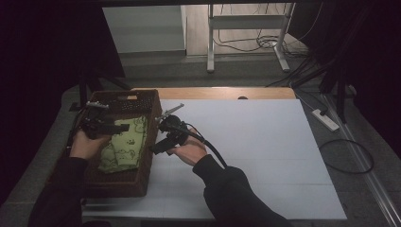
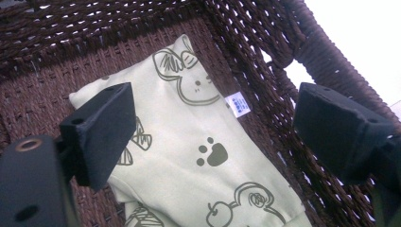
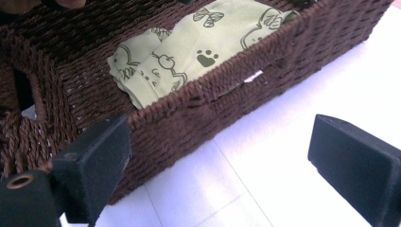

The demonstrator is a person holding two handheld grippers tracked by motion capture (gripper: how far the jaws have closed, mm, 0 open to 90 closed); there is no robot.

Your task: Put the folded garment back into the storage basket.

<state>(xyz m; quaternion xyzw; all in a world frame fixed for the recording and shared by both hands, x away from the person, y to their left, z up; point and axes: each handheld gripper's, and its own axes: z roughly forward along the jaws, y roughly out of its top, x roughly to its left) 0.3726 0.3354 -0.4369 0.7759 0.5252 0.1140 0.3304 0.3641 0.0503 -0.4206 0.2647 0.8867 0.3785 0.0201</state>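
A brown wicker basket (image 1: 118, 183) stands at the table's left side. A folded light green cloth (image 1: 124, 144) printed with animal faces and paw marks lies flat on its bottom. My left gripper (image 1: 118, 126) hovers inside the basket, open, its jaws wide on either side of the cloth (image 2: 189, 142) without touching it. My right gripper (image 1: 158, 135) is just outside the basket's right wall, over the white table top, also open with nothing between its jaws. In the right gripper view, the basket wall (image 3: 227, 90) runs across ahead of the right gripper (image 3: 222, 125), with the cloth (image 3: 189, 38) beyond it.
The white table surface (image 1: 265, 151) stretches to the right of the basket, with a wooden strip (image 1: 227, 92) along its far edge. A small white label (image 2: 238, 104) pokes from the cloth's edge by the basket wall. On the floor lie a power strip (image 1: 325, 119) and cables.
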